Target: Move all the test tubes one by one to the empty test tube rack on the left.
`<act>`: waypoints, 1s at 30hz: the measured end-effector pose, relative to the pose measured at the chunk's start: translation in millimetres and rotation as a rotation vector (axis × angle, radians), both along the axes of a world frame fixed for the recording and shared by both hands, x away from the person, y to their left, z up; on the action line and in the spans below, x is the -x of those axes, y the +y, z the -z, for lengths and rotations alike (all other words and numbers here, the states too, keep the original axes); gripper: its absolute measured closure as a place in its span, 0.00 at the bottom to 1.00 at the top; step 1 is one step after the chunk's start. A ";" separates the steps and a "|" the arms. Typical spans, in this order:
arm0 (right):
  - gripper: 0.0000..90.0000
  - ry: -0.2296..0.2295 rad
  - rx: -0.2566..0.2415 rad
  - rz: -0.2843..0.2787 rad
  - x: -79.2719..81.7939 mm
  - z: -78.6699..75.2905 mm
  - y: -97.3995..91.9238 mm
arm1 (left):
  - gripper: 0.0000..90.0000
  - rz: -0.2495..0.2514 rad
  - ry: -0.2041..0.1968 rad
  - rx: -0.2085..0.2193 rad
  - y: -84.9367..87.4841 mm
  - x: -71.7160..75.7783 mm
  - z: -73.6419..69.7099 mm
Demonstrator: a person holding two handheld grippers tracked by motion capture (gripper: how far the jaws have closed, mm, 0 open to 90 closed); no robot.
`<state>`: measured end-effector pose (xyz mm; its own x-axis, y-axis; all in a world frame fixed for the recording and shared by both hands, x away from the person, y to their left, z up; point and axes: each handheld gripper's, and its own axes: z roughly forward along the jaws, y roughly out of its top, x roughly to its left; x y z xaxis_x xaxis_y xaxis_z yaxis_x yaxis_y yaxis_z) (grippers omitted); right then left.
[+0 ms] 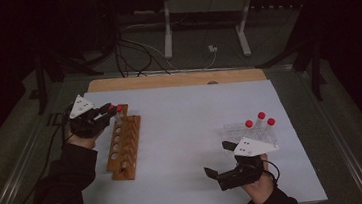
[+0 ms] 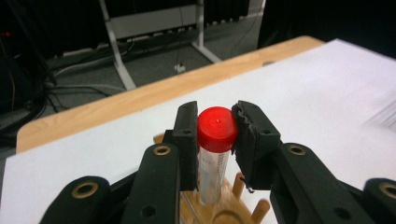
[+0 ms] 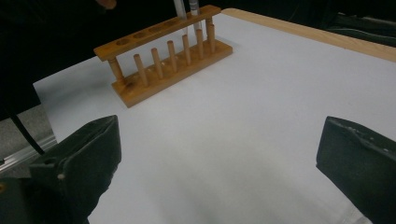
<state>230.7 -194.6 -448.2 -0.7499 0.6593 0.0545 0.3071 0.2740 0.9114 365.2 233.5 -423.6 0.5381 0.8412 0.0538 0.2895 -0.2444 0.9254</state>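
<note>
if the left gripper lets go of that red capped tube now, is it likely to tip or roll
Probably not: the tube stands upright with its lower end in the wooden rack, which should hold it. Lying loose, its round shape would likely roll. It looks light and stiff.

One wooden rack point(image 1: 124, 142) stands on the white sheet point(image 1: 192, 131), with six holes along its top. Four red-capped tubes show in all: one point(image 2: 215, 149) at the rack's far end and three point(image 1: 260, 124) grouped at the right. Two grippers are at the table.
</note>
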 end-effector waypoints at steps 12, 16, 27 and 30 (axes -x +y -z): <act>0.00 0.003 -0.002 0.000 -0.9 0.6 -0.9 | 0.80 -0.008 0.044 -0.043 -3.7 -5.4 10.6; 0.00 0.003 -0.005 -0.001 -0.6 0.1 -1.1 | 0.80 -0.009 0.060 -0.055 -5.9 -7.2 15.1; 0.00 0.004 -0.008 -0.002 -0.6 -0.9 -2.2 | 0.80 -0.015 0.073 -0.075 -7.2 -7.2 21.5; 0.00 -0.003 -0.011 -0.003 -0.4 -2.5 -3.4 | 0.78 -0.015 0.074 -0.086 -7.4 -6.6 20.4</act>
<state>231.1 -198.0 -445.8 -0.7522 0.6563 0.0594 0.3036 0.2651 0.9152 371.8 226.1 -443.9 0.5310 0.8429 0.0870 0.3604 -0.3176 0.8771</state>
